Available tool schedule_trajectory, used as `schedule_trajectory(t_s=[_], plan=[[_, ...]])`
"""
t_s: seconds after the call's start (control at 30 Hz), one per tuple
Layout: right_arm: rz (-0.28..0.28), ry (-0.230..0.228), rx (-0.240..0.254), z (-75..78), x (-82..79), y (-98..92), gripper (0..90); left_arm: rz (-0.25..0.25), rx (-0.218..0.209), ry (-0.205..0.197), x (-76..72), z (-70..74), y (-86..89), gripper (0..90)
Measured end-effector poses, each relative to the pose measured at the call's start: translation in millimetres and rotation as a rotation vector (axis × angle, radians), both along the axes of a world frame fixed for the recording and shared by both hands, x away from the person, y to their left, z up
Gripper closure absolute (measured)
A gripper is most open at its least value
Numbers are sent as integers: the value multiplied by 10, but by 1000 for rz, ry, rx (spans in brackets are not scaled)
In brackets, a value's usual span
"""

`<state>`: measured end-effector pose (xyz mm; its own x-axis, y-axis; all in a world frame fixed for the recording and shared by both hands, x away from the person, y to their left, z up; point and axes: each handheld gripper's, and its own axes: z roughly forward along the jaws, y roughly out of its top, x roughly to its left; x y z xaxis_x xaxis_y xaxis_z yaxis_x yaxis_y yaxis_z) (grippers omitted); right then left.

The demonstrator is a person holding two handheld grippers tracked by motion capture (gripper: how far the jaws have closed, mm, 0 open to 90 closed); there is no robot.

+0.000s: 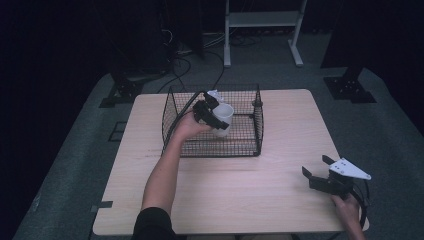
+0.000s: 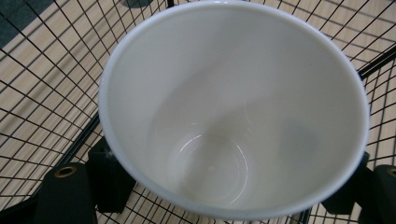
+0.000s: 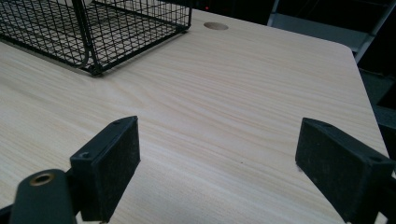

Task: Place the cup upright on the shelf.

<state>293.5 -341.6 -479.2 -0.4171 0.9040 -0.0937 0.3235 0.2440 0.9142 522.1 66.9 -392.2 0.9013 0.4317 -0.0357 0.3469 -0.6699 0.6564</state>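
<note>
Two grippers: left gripper (image 1: 212,112) clamps white cup (image 1: 222,119) inside wire basket (image 1: 257,131), cup near the rear wall w/ free floor in front. Right gripper (image 1: 316,167) spread wide, nothing between, near table (image 1: 240,195) right edge. No legible writing.

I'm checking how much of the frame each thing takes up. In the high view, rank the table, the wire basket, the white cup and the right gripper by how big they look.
1. table
2. wire basket
3. right gripper, though it sits nearer the camera, so its lead over the cup is unsure
4. white cup, partly covered by the left gripper
</note>
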Motion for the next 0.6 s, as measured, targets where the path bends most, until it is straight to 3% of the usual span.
schedule_trajectory(t_s=[0.2,0.33,0.6], plan=[[1,0,0,0,0,-1,131,-1,17,11,0,-64,0,216],[1,-2,-1,0,-2,1,131,7,5,21,-1,-91,15,216],[3,-1,1,-1,-1,-1,131,0,35,34,4,-180,-4,215]])
